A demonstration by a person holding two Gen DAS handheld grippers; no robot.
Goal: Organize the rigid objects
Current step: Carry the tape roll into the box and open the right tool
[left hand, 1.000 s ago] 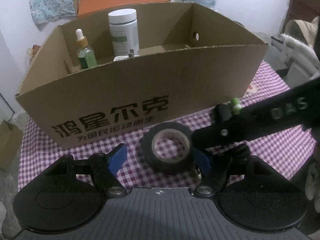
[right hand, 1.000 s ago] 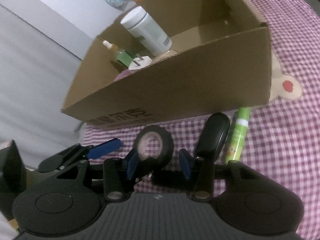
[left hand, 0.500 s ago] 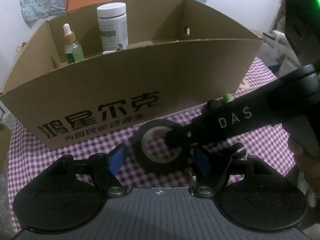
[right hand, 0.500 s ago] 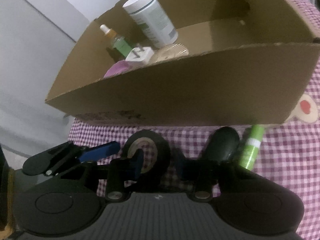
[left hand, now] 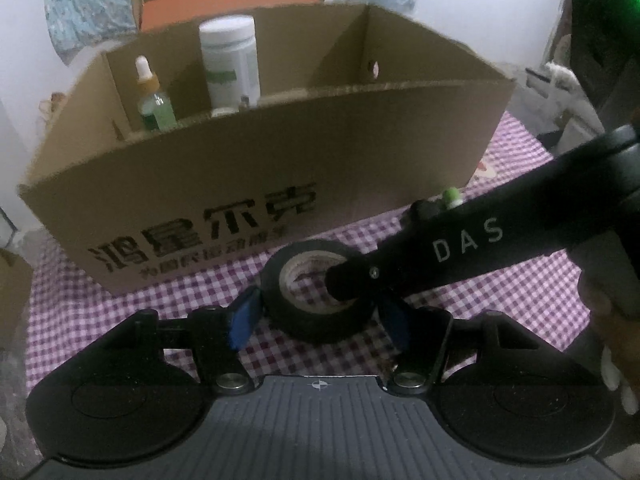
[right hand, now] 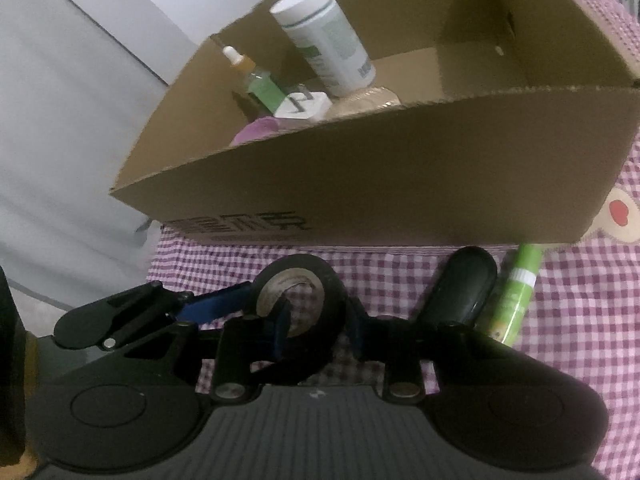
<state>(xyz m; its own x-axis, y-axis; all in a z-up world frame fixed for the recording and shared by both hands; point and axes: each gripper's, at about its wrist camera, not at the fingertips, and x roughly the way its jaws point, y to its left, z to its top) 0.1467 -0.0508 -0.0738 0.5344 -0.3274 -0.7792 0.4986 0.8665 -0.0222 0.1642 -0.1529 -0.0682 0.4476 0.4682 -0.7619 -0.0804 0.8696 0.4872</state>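
my right gripper (right hand: 316, 326) pinching black tape roll (left hand: 320, 292) wall | my left gripper (left hand: 318, 316) spread around roll | cardboard box (left hand: 248, 184) behind

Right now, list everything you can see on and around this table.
cardboard box: one, brown, on the cloth
white bottle: one, white, in the box
dropper bottle: one, green, in the box
plug adapter: one, white, in the box
purple item: one, in the box, unidentifiable
tape roll: one, black, before the box
oblong case: one, black, beside the tube
tube: one, green, on the cloth
checked cloth: one, purple-white, covering the table
left gripper: black, jaws open around the roll
right gripper: black, one finger through the roll's hole; grip unclear
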